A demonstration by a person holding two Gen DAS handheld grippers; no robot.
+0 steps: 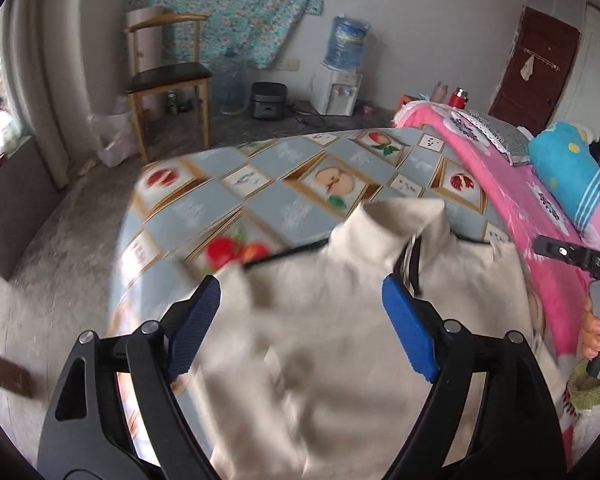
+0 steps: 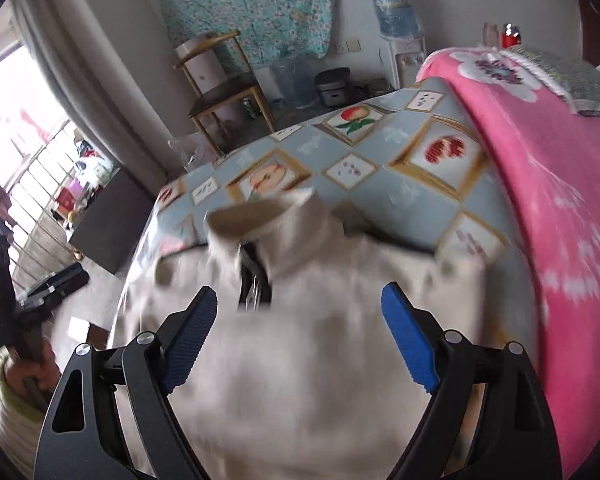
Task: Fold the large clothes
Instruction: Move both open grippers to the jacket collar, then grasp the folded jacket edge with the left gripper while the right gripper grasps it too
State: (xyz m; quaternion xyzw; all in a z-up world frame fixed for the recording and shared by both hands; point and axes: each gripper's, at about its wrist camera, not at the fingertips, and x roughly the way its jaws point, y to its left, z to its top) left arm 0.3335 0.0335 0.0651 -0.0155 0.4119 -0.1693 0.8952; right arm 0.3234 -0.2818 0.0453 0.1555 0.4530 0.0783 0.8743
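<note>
the cream jacket [image 1: 320, 320] lies folded on the fruit-print tablecloth [image 1: 260, 184], its stand-up collar toward twelve o'clock and a dark zip opening just below the collar; in the right wrist view the same cream jacket [image 2: 300, 340] fills the lower middle, blurred. the left gripper [image 1: 302, 300] hangs above the cloth with its blue pads spread wide at nine and three o'clock, nothing pinched between them and no pad touching the fabric as far as the blur allows. the right gripper [image 2: 300, 308] stands the same way, jaws wide apart and empty over the jacket. at three to four o'clock in the left wrist view a hand [image 1: 596, 332] grips the other tool's handle. a pink blanket [image 2: 560, 200] lies along the table's three o'clock side. beyond the table, toward eleven o'clock, stands a wooden chair [image 1: 168, 76], and near one o'clock a water dispenser [image 1: 340, 80] stands against the wall.
</note>
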